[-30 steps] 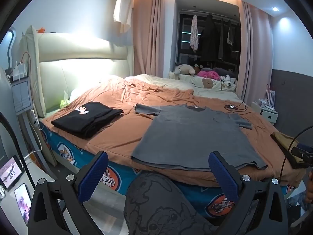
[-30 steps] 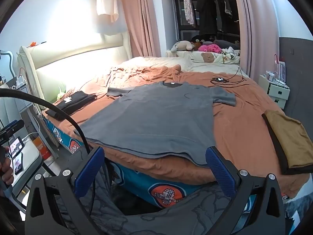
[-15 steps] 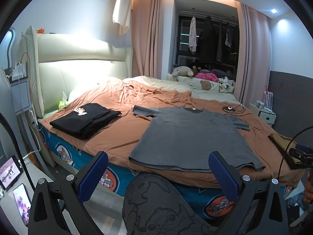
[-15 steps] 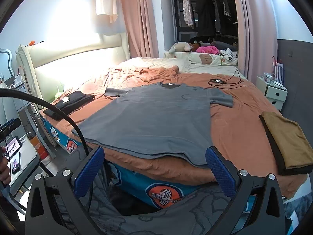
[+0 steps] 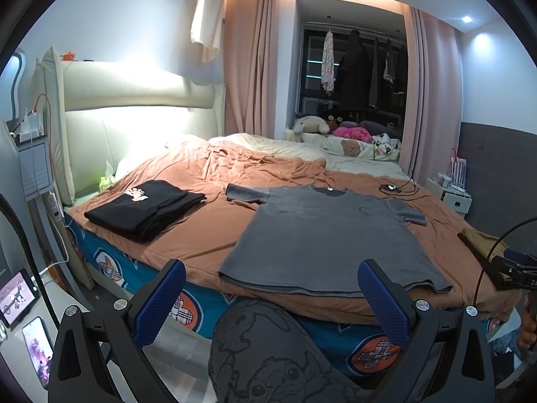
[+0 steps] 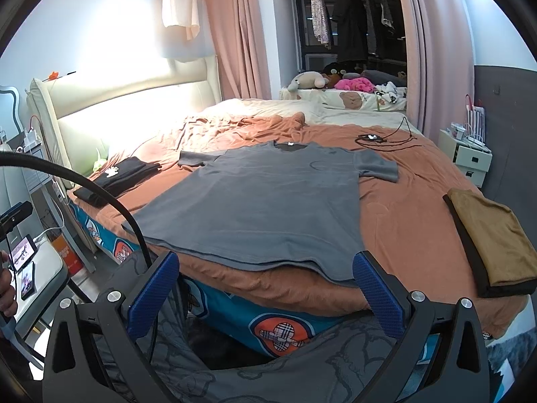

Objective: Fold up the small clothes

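So the grey tee [image 6: 268,201] is spread flat on the bed [image 6: 402,221], collar far and hem nearest, dead ahead of both the left gripper [image 5: 275,299] and right gripper [image 6: 265,294], each wide open and empty, right one looking closer.

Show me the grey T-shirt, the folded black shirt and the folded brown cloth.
grey T-shirt [image 6: 268,201], right wrist view, chest panel.
folded black shirt [image 5: 144,211], left wrist view, top layer.
folded brown cloth [image 6: 493,235], right wrist view, top face.
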`<state>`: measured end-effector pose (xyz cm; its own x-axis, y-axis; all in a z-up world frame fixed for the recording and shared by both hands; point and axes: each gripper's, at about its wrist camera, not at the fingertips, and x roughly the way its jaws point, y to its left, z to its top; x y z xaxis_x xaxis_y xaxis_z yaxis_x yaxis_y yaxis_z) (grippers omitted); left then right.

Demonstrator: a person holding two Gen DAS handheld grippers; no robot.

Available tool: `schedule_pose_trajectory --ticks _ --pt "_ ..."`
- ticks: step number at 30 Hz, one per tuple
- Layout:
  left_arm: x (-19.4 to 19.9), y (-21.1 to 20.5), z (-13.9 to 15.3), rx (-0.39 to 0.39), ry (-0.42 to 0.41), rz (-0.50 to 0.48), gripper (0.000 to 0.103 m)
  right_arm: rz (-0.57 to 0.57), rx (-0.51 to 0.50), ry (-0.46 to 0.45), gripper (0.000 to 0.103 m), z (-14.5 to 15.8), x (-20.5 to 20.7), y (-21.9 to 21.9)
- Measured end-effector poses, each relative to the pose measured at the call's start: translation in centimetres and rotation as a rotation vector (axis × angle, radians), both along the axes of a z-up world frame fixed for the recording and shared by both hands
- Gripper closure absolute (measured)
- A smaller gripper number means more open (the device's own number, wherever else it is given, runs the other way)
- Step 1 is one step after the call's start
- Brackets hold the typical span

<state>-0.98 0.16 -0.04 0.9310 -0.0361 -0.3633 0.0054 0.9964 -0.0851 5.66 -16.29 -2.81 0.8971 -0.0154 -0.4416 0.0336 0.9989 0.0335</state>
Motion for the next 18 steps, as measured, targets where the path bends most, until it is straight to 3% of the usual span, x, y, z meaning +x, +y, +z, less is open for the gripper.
schedule_pose_trajectory --ticks 18 --pt "0.0 0.3 1.1 0.006 -0.022 -0.005 0.000 -0.002 0.012 0.015 0.000 -0.3 1.1 0.2"
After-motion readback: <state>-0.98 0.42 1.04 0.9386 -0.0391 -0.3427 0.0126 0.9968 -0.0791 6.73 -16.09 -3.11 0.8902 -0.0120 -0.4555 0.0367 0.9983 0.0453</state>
